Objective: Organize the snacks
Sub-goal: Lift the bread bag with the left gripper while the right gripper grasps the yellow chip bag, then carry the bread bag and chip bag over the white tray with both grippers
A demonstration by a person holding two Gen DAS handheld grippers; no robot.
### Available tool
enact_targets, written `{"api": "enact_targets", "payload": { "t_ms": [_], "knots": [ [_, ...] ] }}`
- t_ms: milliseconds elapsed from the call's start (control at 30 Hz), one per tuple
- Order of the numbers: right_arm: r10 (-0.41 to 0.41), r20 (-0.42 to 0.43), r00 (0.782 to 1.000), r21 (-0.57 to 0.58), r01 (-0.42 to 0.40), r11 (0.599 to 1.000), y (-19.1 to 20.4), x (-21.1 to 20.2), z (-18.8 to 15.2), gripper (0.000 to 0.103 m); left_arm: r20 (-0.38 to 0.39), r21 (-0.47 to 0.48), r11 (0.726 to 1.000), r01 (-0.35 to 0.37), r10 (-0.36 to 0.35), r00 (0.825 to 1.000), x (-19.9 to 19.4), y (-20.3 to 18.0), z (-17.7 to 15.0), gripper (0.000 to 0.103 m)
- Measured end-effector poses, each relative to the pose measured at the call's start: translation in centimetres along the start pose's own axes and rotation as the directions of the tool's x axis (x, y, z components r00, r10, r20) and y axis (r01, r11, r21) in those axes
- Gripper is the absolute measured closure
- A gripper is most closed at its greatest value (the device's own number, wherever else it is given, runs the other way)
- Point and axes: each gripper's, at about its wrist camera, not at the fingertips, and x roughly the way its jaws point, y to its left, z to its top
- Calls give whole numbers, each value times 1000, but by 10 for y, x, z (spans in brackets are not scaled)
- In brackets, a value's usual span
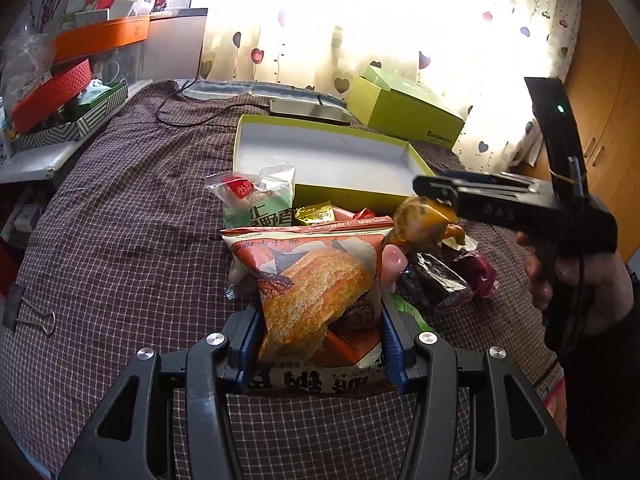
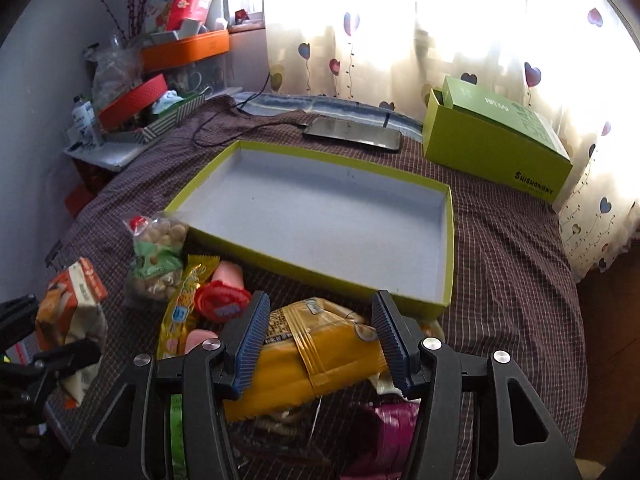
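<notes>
My left gripper [image 1: 320,340] is shut on an orange-and-white snack bag [image 1: 316,296] and holds it above the snack pile; the bag also shows in the right wrist view [image 2: 72,320]. My right gripper [image 2: 320,344] is shut on a yellow snack packet [image 2: 316,356], also seen in the left wrist view [image 1: 424,220], just in front of the shallow green tray [image 2: 448,240] with a bare white floor. A green-and-clear nut bag [image 2: 158,260], a yellow candy packet [image 2: 180,312], a red wrapper [image 2: 220,300] and a magenta packet [image 2: 392,420] lie on the cloth.
A checked cloth [image 2: 512,280] covers the surface. A green box [image 2: 496,148] stands at the back right, a phone [image 2: 352,134] with a cable behind the tray. Cluttered boxes [image 2: 160,92] sit at the back left. A binder clip [image 1: 36,316] lies at the left.
</notes>
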Motion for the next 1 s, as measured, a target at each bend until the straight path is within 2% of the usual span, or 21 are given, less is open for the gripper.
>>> {"api": "enact_targets", "payload": {
  "t_ms": [100, 200, 300, 367, 467, 533, 600, 733, 900, 1000],
  "knots": [
    [37, -9, 999, 53, -36, 998, -5, -11, -22, 50, 0, -1, 1000, 8, -8, 1000, 1, -1, 0, 52],
    [46, 31, 998, 49, -48, 998, -6, -24, -31, 50, -7, 3, 1000, 16, -16, 1000, 3, -4, -1, 52],
    [41, 69, 997, -94, -35, 995, 6, -33, -29, 47, -14, 7, 1000, 24, -24, 1000, 4, -5, -2, 51],
    [39, 84, 996, -221, -20, 975, 16, -33, -24, 42, -18, 6, 1000, 26, -26, 1000, 4, -5, -2, 51],
    [12, 28, 1000, -401, 0, 916, 29, -15, -19, 39, -16, 1, 1000, 25, -25, 1000, 4, -4, -2, 51],
    [12, -31, 999, -477, -25, 879, 34, 0, -19, 39, -18, -6, 1000, 26, -26, 1000, 4, -2, -2, 51],
    [-10, -63, 998, -532, -25, 847, 39, 11, -18, 33, -21, -11, 1000, 25, -26, 999, 5, 0, -1, 51],
    [-48, -97, 994, -560, -14, 829, 39, 27, -11, 33, -27, -16, 1000, 25, -26, 999, 7, 3, -1, 51],
    [-38, -121, 992, -596, -42, 802, 40, 36, -4, 33, -41, -15, 999, 37, -38, 998, 12, 2, -1, 51],
    [-40, -174, 984, -584, -71, 809, 39, 50, -3, 33, -44, -14, 999, 44, -45, 998, 14, 1, -1, 51]
  ]
}}
